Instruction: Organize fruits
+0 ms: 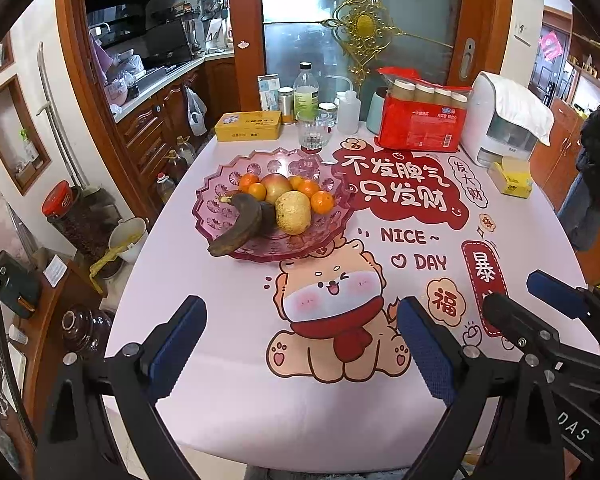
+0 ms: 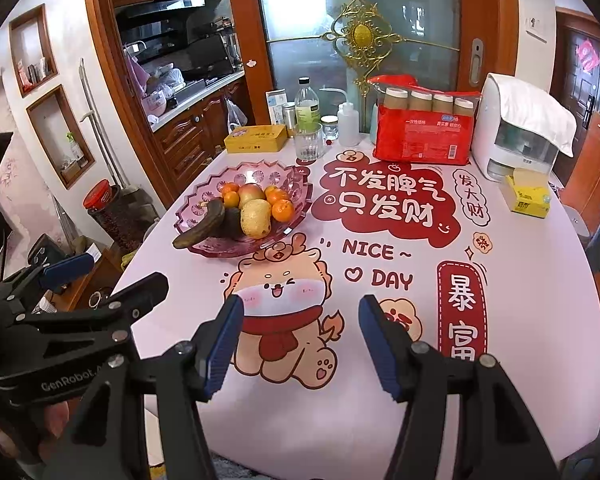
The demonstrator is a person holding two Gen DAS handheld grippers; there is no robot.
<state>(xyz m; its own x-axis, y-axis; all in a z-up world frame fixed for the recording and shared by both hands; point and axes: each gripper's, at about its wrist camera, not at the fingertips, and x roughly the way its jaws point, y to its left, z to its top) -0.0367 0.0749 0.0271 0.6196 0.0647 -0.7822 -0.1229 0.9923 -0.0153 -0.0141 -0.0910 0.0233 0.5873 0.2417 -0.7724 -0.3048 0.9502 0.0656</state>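
From the left wrist view, the left gripper [image 1: 302,344] is hovering wide apart and empty over the table [image 1: 228,400]. The fruits are sitting in the pink bowl [image 1: 220,184], well ahead: a dark banana [image 1: 238,226], a pear [image 1: 293,213], an apple [image 1: 277,187] and oranges [image 1: 322,202].

From the right wrist view, the right gripper [image 2: 300,346] is also standing apart, gripping nothing, and the pink bowl [image 2: 204,196] is lying far ahead to the left.

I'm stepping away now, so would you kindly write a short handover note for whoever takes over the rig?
Left gripper: open, empty, above the tablecloth.
Right gripper: open, empty, beside it.
Fruit: all in the pink glass bowl: blackened banana overhanging the near rim, pear, apple, several mandarins.
Done: nothing evident; no fruit outside the bowl.
Left: reach the bowl and sort the fruit.
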